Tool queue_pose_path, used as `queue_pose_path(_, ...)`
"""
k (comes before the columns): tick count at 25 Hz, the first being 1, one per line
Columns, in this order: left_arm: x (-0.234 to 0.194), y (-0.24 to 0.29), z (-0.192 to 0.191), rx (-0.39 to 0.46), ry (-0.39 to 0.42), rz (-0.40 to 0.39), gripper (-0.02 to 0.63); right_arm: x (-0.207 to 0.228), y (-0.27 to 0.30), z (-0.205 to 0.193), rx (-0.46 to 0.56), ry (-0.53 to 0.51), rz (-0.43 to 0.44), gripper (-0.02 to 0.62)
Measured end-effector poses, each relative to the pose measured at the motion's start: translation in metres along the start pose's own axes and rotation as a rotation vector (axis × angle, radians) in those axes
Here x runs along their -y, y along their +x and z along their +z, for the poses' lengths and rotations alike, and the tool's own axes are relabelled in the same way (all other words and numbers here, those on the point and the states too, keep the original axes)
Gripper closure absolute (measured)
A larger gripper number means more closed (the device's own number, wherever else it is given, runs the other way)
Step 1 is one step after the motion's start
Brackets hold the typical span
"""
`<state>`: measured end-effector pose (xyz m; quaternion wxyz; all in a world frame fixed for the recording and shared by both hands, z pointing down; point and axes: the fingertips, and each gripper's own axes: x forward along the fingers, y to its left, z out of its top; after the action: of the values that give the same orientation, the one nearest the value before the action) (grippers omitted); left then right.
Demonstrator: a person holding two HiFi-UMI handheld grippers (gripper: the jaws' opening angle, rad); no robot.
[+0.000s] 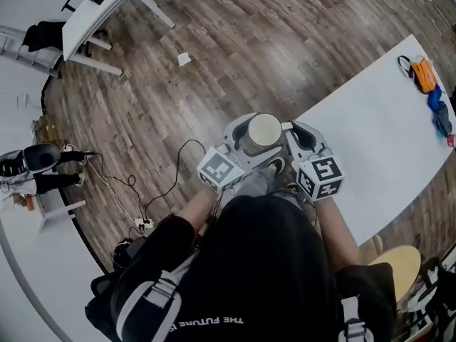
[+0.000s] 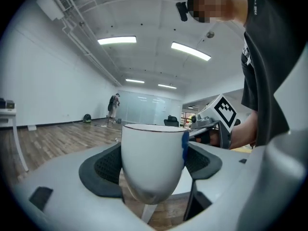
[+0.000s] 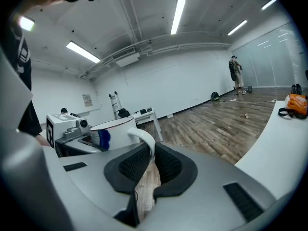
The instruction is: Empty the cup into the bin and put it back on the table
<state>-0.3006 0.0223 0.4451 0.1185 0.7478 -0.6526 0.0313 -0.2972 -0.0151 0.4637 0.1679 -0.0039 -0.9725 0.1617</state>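
White cup [image 1: 264, 129], smooth and glossy, with a rounded bowl tapering to a narrow base. It has a thin dark line round the rim and a blue mark on one side. It is held upright in the air just off the near edge of the table [image 1: 385, 120], above the wood-plank floor [image 1: 249, 48].

Left gripper [image 2: 153, 170]: fingers [image 2: 103, 170] spread wide and clamped on either side of the cup body. The dark pads have a dotted texture and curve against the wall of the cup. The shell is pale grey plastic.

Right gripper [image 3: 144, 165]: fingers [image 3: 130, 165] nearly together, pinching the cup's white loop handle [image 3: 146, 141] at the pad tips. A narrow slit stays open below the handle.

The cup sits between the two marker cubes, on the side away from the person. From above its inside is a flat pale cream; contents cannot be told.

The table top is plain white with a curved edge. An orange item [image 1: 424, 75] lies at the table's far end, well apart from the cup.
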Motion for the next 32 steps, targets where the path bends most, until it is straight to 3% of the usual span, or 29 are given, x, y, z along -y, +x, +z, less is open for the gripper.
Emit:
queue_pose_path(7, -0.027, -0.024, -0.072, -0.106, -0.250, 0.042, 0.225, -0.014, 0.045, -0.066, -0.229, 0.071, 0.027, 0.551)
queue_pose_path(13, -0.047, -0.036, -0.138, -0.159, -0.604, 0.031, 0.225, -0.019, 0.075, -0.125, -0.421, 0.140, 0.039, 0.549)
queue_pose_path(16, -0.050, -0.040, -0.167, -0.193, -0.732, 0.019, 0.225, -0.020, 0.083, -0.152, -0.503, 0.170, 0.043, 0.549)
queue_pose_path(23, -0.049, -0.039, -0.203, -0.241, -0.826, 0.011, 0.225, -0.015, 0.090, -0.187, -0.589, 0.207, 0.042, 0.549)
queue_pose_path(32, -0.054, -0.042, -0.214, -0.273, -0.859, 0.001, 0.225, -0.017, 0.099, -0.196, -0.615, 0.215, 0.046, 0.549)
